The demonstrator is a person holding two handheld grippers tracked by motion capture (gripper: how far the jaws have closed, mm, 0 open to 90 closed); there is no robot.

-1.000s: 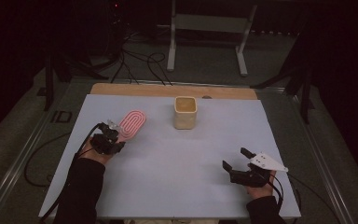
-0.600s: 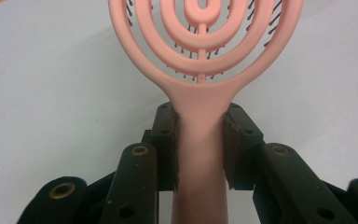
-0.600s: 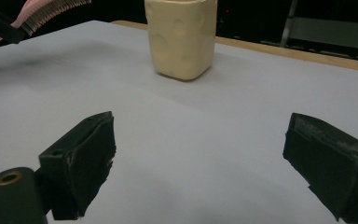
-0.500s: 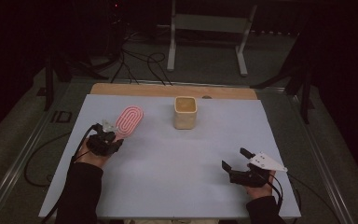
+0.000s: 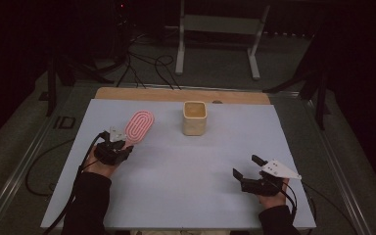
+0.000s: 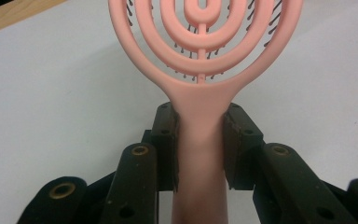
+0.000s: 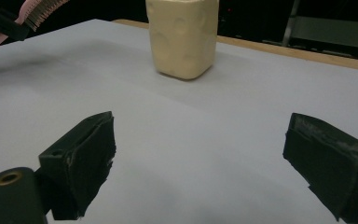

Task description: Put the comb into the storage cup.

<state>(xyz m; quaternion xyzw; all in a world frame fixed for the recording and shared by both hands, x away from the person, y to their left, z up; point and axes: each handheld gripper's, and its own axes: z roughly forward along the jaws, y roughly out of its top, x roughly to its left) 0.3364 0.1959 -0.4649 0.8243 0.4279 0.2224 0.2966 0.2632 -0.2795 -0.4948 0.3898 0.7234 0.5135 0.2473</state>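
Observation:
A pink hairbrush (image 5: 138, 126) with a ringed, open head is held by its handle in my left gripper (image 5: 122, 144) at the table's left side. In the left gripper view the jaws are shut on the handle of the pink hairbrush (image 6: 200, 93), its bristles facing down toward the white table top. A cream square cup (image 5: 194, 118) stands upright near the table's far middle; the right gripper view shows the cup (image 7: 182, 35) ahead. My right gripper (image 5: 246, 167) rests at the front right, open, nothing between its jaws (image 7: 200, 163).
The white table top (image 5: 186, 166) has a wooden strip (image 5: 176, 94) along its far edge. Behind it, on the dark floor, stand a metal frame (image 5: 215, 39) and cables (image 5: 142, 68).
My left gripper has lifted the hairbrush slightly and carried it a little up and toward the back. The right gripper has stayed put.

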